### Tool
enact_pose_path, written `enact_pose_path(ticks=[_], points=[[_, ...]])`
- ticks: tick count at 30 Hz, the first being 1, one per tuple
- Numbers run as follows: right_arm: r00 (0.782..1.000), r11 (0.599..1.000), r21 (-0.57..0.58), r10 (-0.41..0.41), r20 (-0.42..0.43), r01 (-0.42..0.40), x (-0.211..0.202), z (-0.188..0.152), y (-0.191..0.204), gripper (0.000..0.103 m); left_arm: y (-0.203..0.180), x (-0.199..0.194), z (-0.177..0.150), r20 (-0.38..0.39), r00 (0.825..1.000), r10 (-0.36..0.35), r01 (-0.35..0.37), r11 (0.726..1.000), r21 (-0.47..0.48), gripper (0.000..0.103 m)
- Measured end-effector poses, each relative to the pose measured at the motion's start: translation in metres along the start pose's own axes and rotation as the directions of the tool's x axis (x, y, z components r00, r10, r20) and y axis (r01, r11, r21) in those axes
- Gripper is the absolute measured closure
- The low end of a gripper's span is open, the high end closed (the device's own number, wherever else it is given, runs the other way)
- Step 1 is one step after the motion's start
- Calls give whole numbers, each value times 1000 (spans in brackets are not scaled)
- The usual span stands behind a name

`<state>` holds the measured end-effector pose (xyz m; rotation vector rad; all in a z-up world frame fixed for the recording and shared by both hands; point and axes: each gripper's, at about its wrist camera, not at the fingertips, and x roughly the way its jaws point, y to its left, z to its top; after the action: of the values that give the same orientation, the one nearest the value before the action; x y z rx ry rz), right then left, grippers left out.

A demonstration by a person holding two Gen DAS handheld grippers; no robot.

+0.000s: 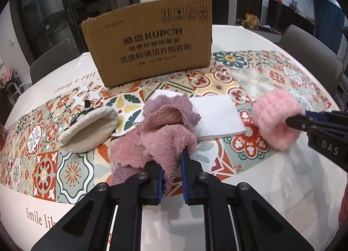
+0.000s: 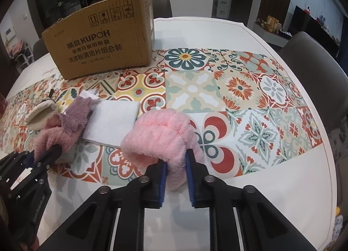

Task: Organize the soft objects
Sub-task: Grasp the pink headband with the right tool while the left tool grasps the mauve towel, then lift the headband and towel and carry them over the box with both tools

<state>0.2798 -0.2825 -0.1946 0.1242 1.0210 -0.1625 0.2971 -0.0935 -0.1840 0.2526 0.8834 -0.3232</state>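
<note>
- left gripper [image 1: 171, 164] pinched tight on the mauve fluffy cloth [image 1: 161, 129], bunched on the patterned table mat [image 1: 250, 77]
- right gripper [image 2: 176, 164] clamped on the pink fuzzy band [image 2: 161, 133]; white folded cloth [image 2: 113, 120] between the 2; cardboard box [image 1: 152, 44] behind

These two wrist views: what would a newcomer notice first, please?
Probably the two fluffy pieces already gripped: the left gripper is shut on a mauve plush cloth near the front table edge, and the right gripper is shut on a pink fuzzy band beside it. Behind them, a cardboard box stands on the colourful tiled tablecloth.
</note>
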Motion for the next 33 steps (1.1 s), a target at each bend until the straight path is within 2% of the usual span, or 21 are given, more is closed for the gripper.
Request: enact_pose_path(ticks=[16,33], points=[[992,995,-26,99,80,-98,-43,9,16,87,15,-59,17,121,993,7,1,998,-59,89],[961,981,-81,191,200,-178,-83,45,46,87,46,-103,48,247,968,45,-19,994,-108,89]])
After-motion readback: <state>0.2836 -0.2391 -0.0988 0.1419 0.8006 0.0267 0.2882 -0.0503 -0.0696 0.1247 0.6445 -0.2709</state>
